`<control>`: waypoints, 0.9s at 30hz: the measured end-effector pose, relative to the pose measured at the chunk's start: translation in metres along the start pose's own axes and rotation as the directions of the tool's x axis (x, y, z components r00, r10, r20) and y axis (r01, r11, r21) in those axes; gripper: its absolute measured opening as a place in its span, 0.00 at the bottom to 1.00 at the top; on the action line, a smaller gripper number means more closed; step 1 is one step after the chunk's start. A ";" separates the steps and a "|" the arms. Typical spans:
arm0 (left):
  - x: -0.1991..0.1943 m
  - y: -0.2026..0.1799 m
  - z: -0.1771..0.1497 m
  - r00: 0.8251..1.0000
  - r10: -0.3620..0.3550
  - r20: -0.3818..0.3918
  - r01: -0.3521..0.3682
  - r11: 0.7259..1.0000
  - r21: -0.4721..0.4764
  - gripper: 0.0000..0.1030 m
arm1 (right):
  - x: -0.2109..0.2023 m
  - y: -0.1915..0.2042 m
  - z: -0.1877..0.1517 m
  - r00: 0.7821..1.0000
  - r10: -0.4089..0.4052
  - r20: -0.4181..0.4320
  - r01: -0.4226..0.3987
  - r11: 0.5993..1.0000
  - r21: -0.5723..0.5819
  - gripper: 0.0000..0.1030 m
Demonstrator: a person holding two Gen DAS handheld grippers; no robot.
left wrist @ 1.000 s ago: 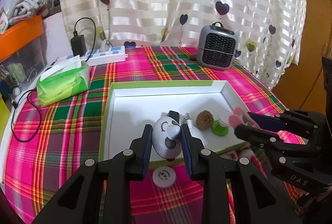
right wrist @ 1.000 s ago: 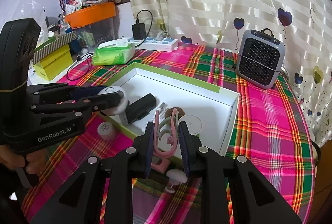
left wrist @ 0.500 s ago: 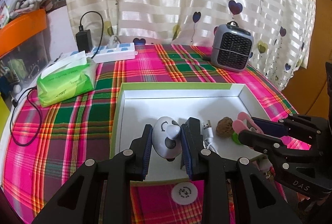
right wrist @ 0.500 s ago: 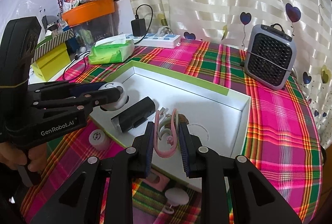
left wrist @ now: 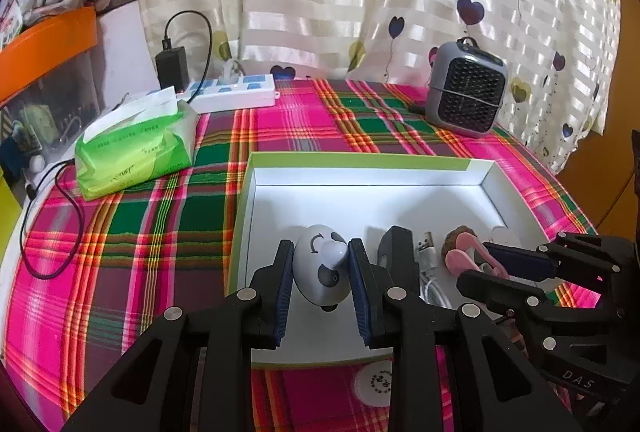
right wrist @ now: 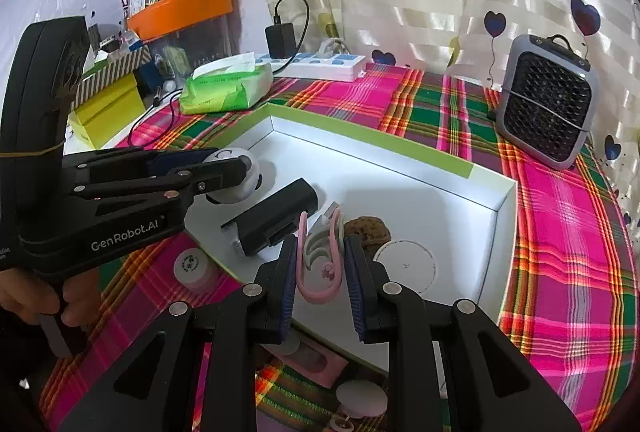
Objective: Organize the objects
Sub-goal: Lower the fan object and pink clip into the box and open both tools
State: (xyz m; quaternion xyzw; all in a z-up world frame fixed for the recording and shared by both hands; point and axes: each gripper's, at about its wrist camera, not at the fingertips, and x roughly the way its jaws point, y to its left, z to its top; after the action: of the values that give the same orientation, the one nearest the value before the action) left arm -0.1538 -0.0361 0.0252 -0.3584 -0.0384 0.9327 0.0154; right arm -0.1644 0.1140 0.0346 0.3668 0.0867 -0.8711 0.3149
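Over the tray (left wrist: 360,162), both held toys moved farther in.

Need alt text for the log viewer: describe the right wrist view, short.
The right claw grips a pink clip above the near edge of a white tray holding a black device. At left, the left claw holds a white round gadget over the tray, on a plaid tablecloth.
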 end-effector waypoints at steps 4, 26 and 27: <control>0.005 0.001 -0.001 1.000 -0.003 -0.015 0.003 1.000 -0.003 0.24 | 0.003 -0.002 0.000 1.000 -0.007 -0.008 0.007 1.000 0.001 0.24; 0.014 0.000 -0.003 0.996 -0.045 -0.076 0.044 0.999 -0.015 0.25 | 0.001 -0.001 -0.001 1.000 -0.022 -0.002 0.022 1.000 -0.012 0.30; 0.014 0.000 -0.003 0.996 -0.048 -0.077 0.047 0.999 -0.018 0.25 | 0.001 -0.002 -0.002 1.000 -0.023 -0.002 0.023 1.000 -0.009 0.30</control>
State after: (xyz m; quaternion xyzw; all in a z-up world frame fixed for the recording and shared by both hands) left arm -0.1622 -0.0351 0.0133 -0.3934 -0.0538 0.9171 0.0363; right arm -0.1649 0.1156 0.0329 0.3651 0.0951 -0.8738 0.3067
